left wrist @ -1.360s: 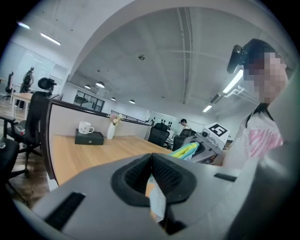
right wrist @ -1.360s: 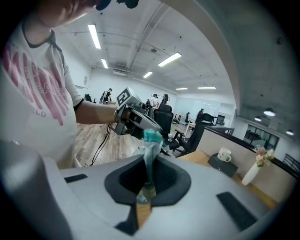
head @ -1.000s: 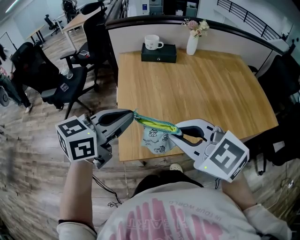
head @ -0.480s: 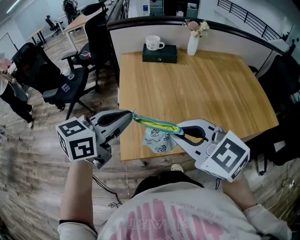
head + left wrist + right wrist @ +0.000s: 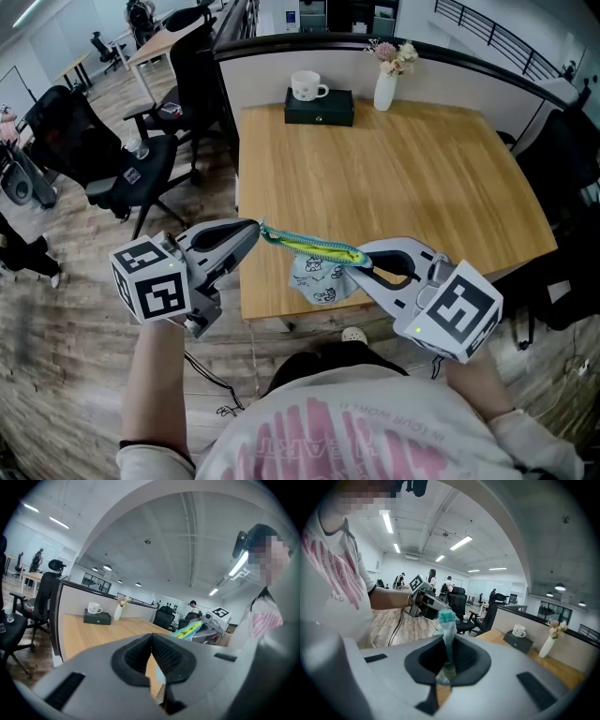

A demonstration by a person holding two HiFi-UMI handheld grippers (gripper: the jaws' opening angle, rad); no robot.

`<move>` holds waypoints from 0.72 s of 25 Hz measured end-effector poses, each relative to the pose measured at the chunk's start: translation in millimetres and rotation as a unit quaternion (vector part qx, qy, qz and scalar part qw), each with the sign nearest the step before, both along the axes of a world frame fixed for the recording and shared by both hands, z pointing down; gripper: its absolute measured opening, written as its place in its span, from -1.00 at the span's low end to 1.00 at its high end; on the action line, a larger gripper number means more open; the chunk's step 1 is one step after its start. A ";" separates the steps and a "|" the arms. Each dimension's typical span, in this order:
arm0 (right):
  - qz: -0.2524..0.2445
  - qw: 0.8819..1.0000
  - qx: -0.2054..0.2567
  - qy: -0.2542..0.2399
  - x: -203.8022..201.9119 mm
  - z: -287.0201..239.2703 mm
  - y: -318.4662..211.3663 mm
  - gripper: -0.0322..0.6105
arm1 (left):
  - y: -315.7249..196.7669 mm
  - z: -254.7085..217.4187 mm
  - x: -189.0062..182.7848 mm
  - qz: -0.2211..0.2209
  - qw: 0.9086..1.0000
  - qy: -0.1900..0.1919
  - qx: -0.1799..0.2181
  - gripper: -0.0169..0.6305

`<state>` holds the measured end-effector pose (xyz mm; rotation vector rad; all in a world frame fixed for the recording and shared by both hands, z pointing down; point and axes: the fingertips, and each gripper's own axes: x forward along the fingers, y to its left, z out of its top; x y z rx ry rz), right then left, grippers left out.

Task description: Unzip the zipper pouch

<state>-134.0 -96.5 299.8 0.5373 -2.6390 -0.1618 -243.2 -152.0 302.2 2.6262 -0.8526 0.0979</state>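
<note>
In an office, wooden table (image 5: 403, 178), mug (image 5: 306, 85), vase (image 5: 384, 91), zipper pouch (image 5: 319, 272)

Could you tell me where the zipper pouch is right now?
In the head view, the zipper pouch hangs stretched between the left gripper and right gripper, over the table's near edge.

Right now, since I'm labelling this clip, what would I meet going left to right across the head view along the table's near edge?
The left gripper, shut on one end → the zipper pouch hanging between both → the right gripper, shut on the other end.
</note>
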 end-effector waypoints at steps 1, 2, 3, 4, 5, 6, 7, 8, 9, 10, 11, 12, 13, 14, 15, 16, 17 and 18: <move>0.001 1.000 -0.001 0.000 -0.7 0.6 -0.1 -0.89 | -0.1 1.0 -2.0 -0.001 1.000 0.000 0.000 -0.93; 0.002 1.000 -0.001 0.000 -1.8 1.5 -0.3 -0.89 | -0.2 2.4 -4.0 -0.002 1.000 0.000 -0.001 -0.93; 0.003 1.000 -0.002 0.000 -2.7 2.5 -0.5 -0.89 | -0.4 3.8 -5.6 -0.003 1.000 0.000 -0.003 -0.93; 0.004 1.000 -0.003 0.001 -3.2 3.3 -0.8 -0.88 | -0.7 4.9 -6.5 -0.003 1.000 0.002 -0.004 -0.93; 0.004 1.000 -0.003 0.002 -3.0 3.9 -1.3 -0.88 | -1.1 5.6 -6.5 -0.003 1.000 0.002 -0.006 -0.93; 0.004 1.000 -0.004 0.003 -2.1 4.3 -1.9 -0.88 | -1.6 6.0 -5.8 -0.003 1.000 0.002 -0.006 -0.93; 0.004 1.000 -0.004 0.004 -0.6 4.4 -2.3 -0.88 | -2.1 6.3 -4.6 -0.004 1.000 0.001 -0.007 -0.93; 0.004 1.000 -0.004 0.004 1.2 4.3 -2.5 -0.88 | -2.7 6.5 -3.7 -0.005 1.000 0.001 -0.008 -0.93; 0.004 1.000 -0.004 0.004 2.6 4.0 -2.5 -0.88 | -3.2 6.7 -3.4 -0.007 1.000 0.001 -0.009 -0.93; 0.005 1.000 -0.005 0.003 3.5 3.7 -2.4 -0.89 | -3.5 6.8 -4.0 -0.008 1.000 0.001 -0.010 -0.93; 0.005 1.000 -0.004 0.003 3.5 3.4 -2.1 -0.89 | -3.5 6.7 -5.1 -0.009 1.000 0.002 -0.010 -0.93; 0.006 1.000 -0.004 0.004 2.7 3.3 -1.9 -0.88 | -3.4 6.5 -6.5 -0.008 1.000 0.003 -0.010 -0.93; 0.007 1.000 -0.004 0.005 1.7 3.5 -1.8 -0.88 | -3.4 6.3 -7.9 -0.008 1.000 0.004 -0.010 -0.93; 0.009 1.000 -0.004 0.005 1.2 4.0 -2.1 -0.88 | -3.7 6.5 -9.0 -0.007 1.000 0.004 -0.009 -0.93; 0.011 1.000 -0.005 0.005 1.7 4.7 -2.4 -0.88 | -4.1 6.8 -9.4 -0.008 1.000 0.005 -0.009 -0.93; 0.013 1.000 -0.007 0.005 3.3 5.5 -2.7 -0.88 | -4.7 7.2 -9.0 -0.008 1.000 0.006 -0.009 -0.93; 0.015 1.000 -0.008 0.005 5.7 6.1 -3.0 -0.88 | -5.3 7.5 -7.7 -0.010 1.000 0.007 -0.008 -0.92; 0.016 1.000 -0.010 0.003 8.3 6.4 -3.4 -0.88 | -6.1 7.7 -6.0 -0.012 1.000 0.009 -0.006 -0.92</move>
